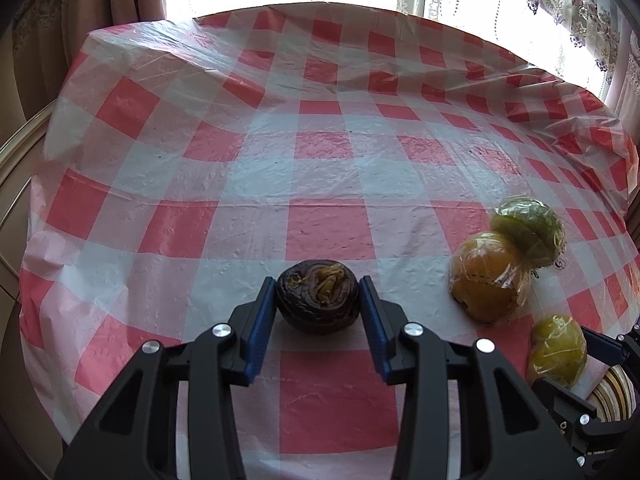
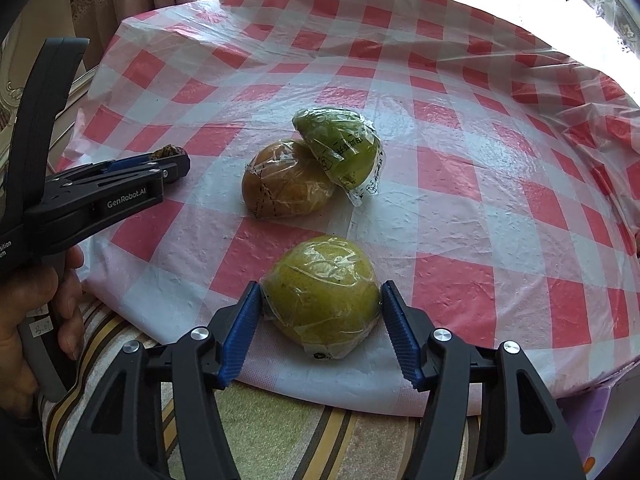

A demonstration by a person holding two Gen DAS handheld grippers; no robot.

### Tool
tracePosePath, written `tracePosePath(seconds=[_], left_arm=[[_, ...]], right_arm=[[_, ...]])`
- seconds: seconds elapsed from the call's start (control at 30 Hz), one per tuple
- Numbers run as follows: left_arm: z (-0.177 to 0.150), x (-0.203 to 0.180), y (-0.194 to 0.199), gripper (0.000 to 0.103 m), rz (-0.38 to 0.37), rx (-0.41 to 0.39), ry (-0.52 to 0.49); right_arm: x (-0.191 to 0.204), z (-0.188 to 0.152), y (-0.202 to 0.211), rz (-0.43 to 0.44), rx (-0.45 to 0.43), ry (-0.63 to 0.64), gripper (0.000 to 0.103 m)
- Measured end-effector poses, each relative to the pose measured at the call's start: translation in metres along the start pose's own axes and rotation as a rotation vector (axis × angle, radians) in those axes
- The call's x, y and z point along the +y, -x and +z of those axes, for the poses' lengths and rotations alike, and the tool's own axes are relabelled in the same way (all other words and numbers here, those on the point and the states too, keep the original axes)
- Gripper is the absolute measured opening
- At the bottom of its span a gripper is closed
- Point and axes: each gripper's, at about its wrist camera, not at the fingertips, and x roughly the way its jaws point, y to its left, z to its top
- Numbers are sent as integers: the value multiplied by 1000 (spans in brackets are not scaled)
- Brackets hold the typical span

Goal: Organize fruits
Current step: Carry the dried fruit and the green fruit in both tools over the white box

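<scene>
A dark, shrivelled fruit (image 1: pixel 318 296) lies on the red-and-white checked tablecloth (image 1: pixel 320 168), and my left gripper (image 1: pixel 318 280) is shut on it, one blue pad pressing each side. The right wrist view shows the same left gripper (image 2: pixel 176 164) at the table's left edge. A yellow-green fruit wrapped in plastic film (image 2: pixel 322 296) sits near the front edge with my right gripper (image 2: pixel 321 285) shut on it, pads against the wrap. That fruit (image 1: pixel 558 350) also shows at the lower right of the left wrist view.
Two more wrapped fruits lean together mid-table: an orange-brown one (image 2: pixel 286 178) and a green one (image 2: pixel 340 144). A striped cloth (image 2: pixel 280 420) lies below the front edge. A hand (image 2: pixel 24 320) holds the left gripper's handle. Curtains and a bright window stand behind the table.
</scene>
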Motion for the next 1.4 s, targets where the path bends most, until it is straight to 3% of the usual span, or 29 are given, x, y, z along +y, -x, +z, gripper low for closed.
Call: tracePosePath(seconds=[0.33, 0.7, 1.4], left_arm=[[1, -3, 6, 42, -2, -13, -5], [5, -20, 29, 42, -11, -78, -54], [2, -95, 60, 42, -112, -119, -199]], right_arm=[[-3, -2, 10, -12, -35, -19, 59], [-19, -4, 25, -7, -62, -73, 59], [-92, -29, 67, -104, -105, -199, 59]])
